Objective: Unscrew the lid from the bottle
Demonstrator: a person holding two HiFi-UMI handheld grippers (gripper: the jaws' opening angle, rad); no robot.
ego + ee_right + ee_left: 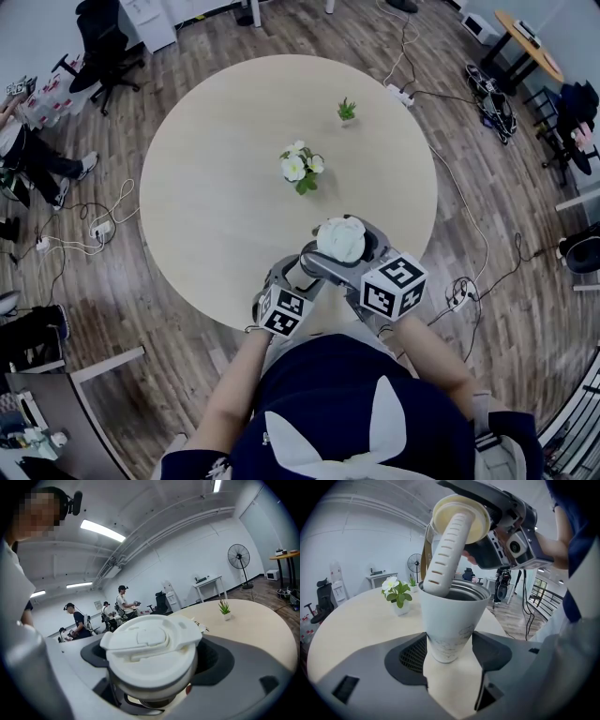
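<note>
At the near edge of the table (216, 206), right in front of the person, the bottle (450, 620) is held upright. It is clamped low on its body by the left gripper (450, 651), with a jaw pressed against each side. Whether the base rests on the tabletop cannot be told.

The lid (461, 517) is clenched across its rim by the right gripper (152, 665), with the flip-top face turned toward that gripper's camera. The lid is seen raised clear of the bottle's mouth and tipped over, so the thread is judged already undone.

Key relation: a long perforated strainer tube (447, 550) hangs from the lid's underside. Its lower end is seen inside the open mouth, close to the rim on the camera's left. The tube's long axis is not vertical. It leans from the mouth up toward the right gripper, which is held above the bottle.

Judgement: separation is not complete until the tube tip is drawn past the rim. The withdrawal should be made along the tube's own slant, by the right gripper only, with the bottle kept fixed by the left. A straight vertical pull risks the tube being dragged against the rim and the bottle being tipped.

Two small potted plants (300, 167) are left further back on the table, well apart from the work.
</note>
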